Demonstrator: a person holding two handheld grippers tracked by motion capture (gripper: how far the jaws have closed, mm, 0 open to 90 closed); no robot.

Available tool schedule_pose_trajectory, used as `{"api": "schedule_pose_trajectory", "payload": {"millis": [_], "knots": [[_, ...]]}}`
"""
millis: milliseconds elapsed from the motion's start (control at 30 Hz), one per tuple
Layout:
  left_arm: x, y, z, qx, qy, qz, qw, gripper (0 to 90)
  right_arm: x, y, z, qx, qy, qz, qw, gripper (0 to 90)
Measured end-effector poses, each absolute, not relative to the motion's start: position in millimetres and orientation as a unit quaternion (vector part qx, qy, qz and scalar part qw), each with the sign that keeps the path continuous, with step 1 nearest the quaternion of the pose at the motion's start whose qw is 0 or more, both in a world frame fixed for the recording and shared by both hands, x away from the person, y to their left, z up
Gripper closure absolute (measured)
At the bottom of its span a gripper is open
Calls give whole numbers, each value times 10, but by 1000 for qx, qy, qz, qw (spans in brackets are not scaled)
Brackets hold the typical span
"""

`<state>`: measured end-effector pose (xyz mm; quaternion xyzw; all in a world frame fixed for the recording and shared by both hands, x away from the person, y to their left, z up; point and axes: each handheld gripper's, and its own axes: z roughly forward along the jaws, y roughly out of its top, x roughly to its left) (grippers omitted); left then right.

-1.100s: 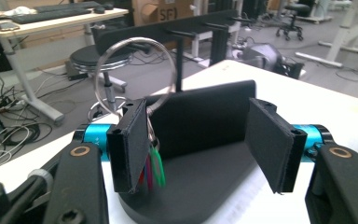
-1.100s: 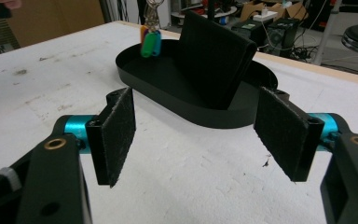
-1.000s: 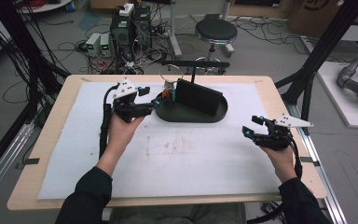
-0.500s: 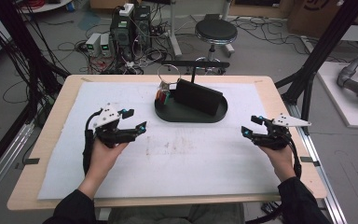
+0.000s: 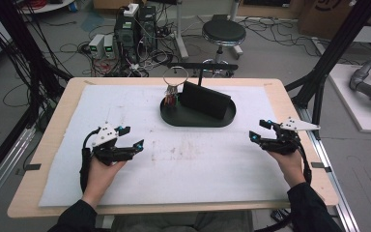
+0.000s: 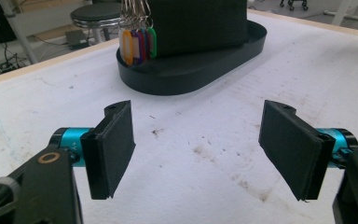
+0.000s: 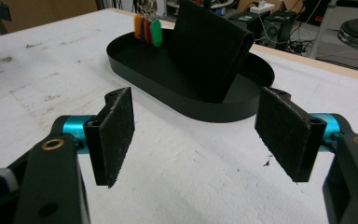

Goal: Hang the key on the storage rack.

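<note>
One broad desk [image 5: 52, 145] carried the whole scene, a stained white mat [image 5: 198, 164] spread across nearly all of it. At the far middle of that mat sat a black oval tray [image 5: 193, 123], low-walled and matte. Standing inside it was a dark, upright folded case [image 5: 205, 100], leaning a little and taking up the tray's right half.

Then the left claw [image 5: 133, 136], low over the mat's near-left part and well apart from the tray. Its jaws had just been opening, and they stood wide with nothing between them, just bare mat in the left gripper view. The right claw [image 5: 258, 130] hovered at the near-right, also gaping and empty, pointed toward the tray.

Smallest of all was the bunch of key tags [image 5: 172, 99], orange, purple and green, hanging from metal rings at the tray's left end, just beside the case. They looked light and loose, likely to swing and clatter if nudged.

My read: this was a pause between steps, with both claws free and the tags parked in the tray. Any next grab would call for a reach back across the mat and a narrow, careful pinch on the rings or tags, keeping clear of the case.
</note>
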<state>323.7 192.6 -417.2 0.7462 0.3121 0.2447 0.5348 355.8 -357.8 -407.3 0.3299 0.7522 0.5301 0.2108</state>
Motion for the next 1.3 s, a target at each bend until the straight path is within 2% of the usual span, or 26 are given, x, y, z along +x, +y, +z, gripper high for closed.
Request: {"api": "schedule_pose_trajectory", "payload": {"millis": [400,1300], "knots": [[3219,2012,-4159,737,324,271,528,244,3554,-3566,-4075,328,755,526,213,286],[3232,2004,-4208,742,329,268,519,244,3555,-3579,-4073,329,755,525,214,285]]}}
